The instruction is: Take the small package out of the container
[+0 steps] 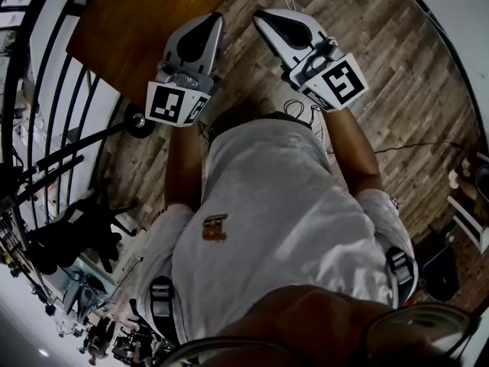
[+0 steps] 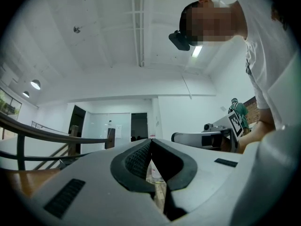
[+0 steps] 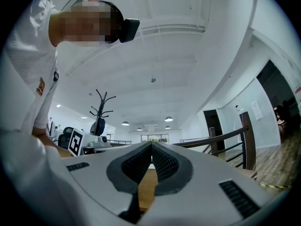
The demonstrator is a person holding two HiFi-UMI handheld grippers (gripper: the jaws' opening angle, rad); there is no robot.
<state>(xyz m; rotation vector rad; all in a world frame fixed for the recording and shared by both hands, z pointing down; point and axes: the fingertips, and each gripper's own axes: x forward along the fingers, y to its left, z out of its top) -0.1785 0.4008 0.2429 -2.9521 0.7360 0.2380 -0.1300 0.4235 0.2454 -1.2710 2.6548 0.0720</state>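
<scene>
Beneath both tools, and spreading past the outer side of the right gripper (image 3: 151,145): a plank floor (image 1: 382,67).

Behind the tools: a person in a white shirt (image 1: 283,205), with bare forearms reaching forward to the handles.

Ahead of the left gripper (image 2: 151,141), and under its nose in the head view: a brown wooden table (image 1: 137,29). Visible again as orange-brown wood through the slit below the right gripper's tips.

Off the outer side of the left gripper: a black railing (image 1: 53,105) with long curved bars.

Held side by side, near each other, noses pointing away from the person and tilted a little upward.

At the rear end of each tool, nearest the person: a marker cube, the left cube (image 1: 174,105) and the right cube (image 1: 341,81).

On the floor under the rear of the right tool: thin cables (image 1: 296,112).

Left gripper: closed, tips touching, gripping nothing. Only a narrow slit lower down between the dark ribbed pads (image 2: 136,159), with floor planks showing through it.

Right gripper: likewise closed tip to tip, with nothing between its ribbed pads (image 3: 164,163).

Small package and container: in none of the three views, so their place relative to either tool cannot be told.
</scene>
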